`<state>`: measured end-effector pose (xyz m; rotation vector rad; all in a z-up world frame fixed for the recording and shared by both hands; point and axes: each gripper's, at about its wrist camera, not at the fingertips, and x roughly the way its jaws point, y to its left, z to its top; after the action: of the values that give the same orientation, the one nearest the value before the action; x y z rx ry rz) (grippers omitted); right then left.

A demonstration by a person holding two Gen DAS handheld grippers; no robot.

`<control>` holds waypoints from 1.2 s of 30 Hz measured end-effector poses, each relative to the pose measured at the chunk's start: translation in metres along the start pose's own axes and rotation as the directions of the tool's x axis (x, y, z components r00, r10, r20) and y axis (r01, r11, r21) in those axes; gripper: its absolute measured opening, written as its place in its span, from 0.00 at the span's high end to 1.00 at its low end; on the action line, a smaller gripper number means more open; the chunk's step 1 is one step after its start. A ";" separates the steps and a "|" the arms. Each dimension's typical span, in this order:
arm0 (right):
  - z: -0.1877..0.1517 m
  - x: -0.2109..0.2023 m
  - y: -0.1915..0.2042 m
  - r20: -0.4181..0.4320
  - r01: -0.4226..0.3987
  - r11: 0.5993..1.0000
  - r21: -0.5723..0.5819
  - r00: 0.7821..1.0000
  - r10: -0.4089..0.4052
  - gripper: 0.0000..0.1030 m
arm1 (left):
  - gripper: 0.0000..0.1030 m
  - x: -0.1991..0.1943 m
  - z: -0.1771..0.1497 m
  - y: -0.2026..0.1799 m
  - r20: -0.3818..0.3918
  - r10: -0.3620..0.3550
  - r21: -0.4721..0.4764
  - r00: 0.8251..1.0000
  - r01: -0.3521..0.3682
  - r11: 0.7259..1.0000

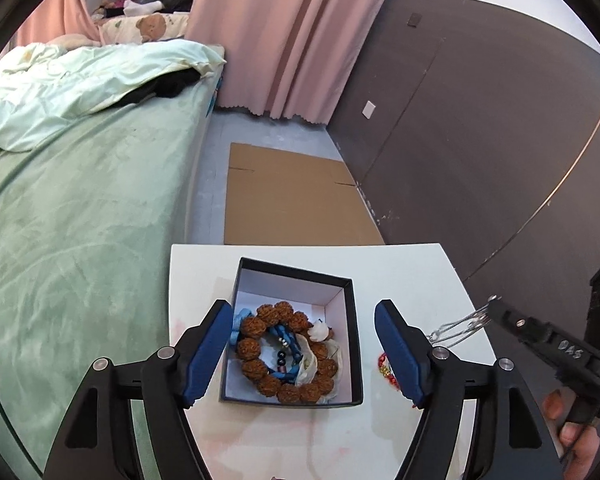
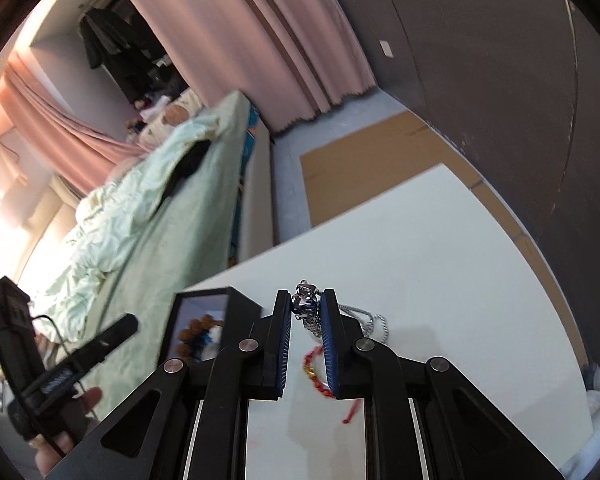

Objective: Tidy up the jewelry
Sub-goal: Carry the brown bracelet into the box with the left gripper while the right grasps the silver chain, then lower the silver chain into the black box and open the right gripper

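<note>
In the left wrist view, the left gripper (image 1: 300,354) points down over the black box (image 1: 352,344) on the white surface (image 1: 412,276), fingers (image 1: 206,354) spread wide and holding nothing, with the bead bracelet (image 1: 286,354) lying inside the box among blue and white pieces; at the right edge the right gripper (image 1: 494,304) holds a silver chain (image 1: 456,326) above the surface. The right wrist view shows what the other cannot: the right gripper (image 2: 306,308) has its fingers (image 2: 328,344) narrow, clamped on a silver pendant (image 2: 306,304), with a red cord (image 2: 320,380) lying on the surface below them.
</note>
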<state>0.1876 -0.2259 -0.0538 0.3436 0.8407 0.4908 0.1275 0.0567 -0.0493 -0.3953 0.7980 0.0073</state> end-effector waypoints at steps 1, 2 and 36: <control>0.001 -0.004 0.004 0.011 -0.015 1.000 -0.004 1.000 0.015 0.84 | 0.28 -0.001 0.000 0.000 0.001 -0.001 0.000 1.000 0.001 1.000; 0.002 -0.007 0.007 0.021 -0.027 1.000 -0.009 0.999 0.027 0.85 | 0.28 -0.003 -0.001 0.000 0.004 -0.001 0.001 1.000 0.001 1.000; 0.035 -0.034 0.184 0.108 -0.209 0.926 -0.314 0.961 0.253 0.85 | 0.06 -0.058 0.014 0.055 0.131 -0.025 -0.109 0.991 0.039 0.993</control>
<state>0.1446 -0.0937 0.0762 0.1955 0.5729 0.7946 0.0881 0.1202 -0.0191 -0.5079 0.6643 0.0473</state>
